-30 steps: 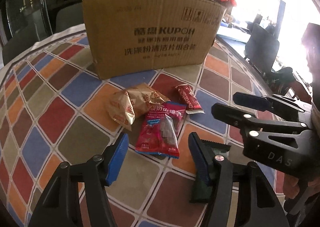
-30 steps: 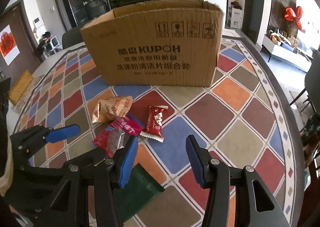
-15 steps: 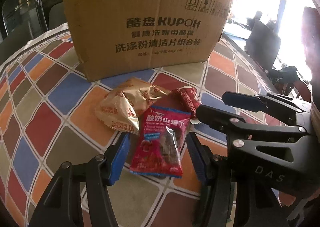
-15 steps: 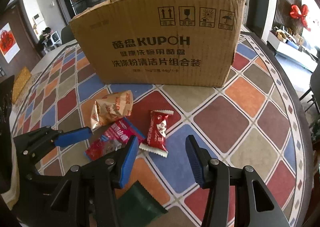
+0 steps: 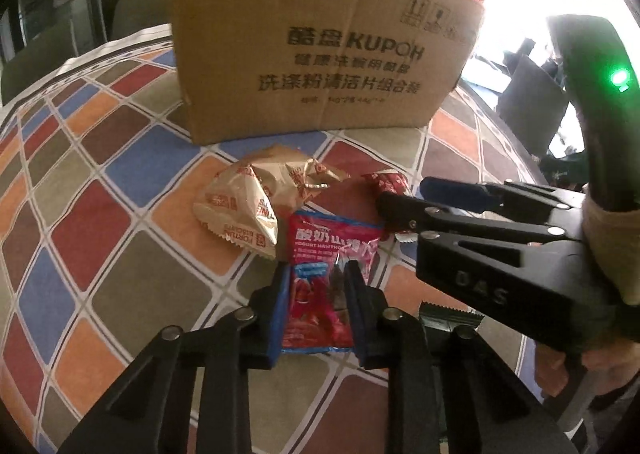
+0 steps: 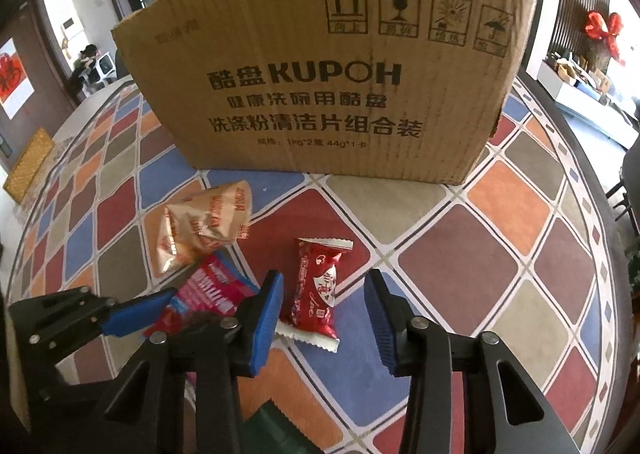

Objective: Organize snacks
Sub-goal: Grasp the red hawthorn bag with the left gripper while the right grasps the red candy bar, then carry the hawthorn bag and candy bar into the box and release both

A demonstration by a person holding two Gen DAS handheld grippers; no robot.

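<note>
— Two grippers busy?
— Yes. My left gripper [image 5: 316, 290] is closing, pads pressing the pink hawthorn packet [image 5: 326, 274] on the tablecloth [image 5: 132, 173]. My right gripper [image 6: 324, 310] is closing around the red candy [image 6: 318, 286], not yet touching, before the cardboard box [image 6: 320, 93].

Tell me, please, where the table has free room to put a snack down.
Free: the tablecloth right of the small red packet, below the cardboard box. Also left of the gold bag. Crowded: the middle, with packets and both grippers.
</note>
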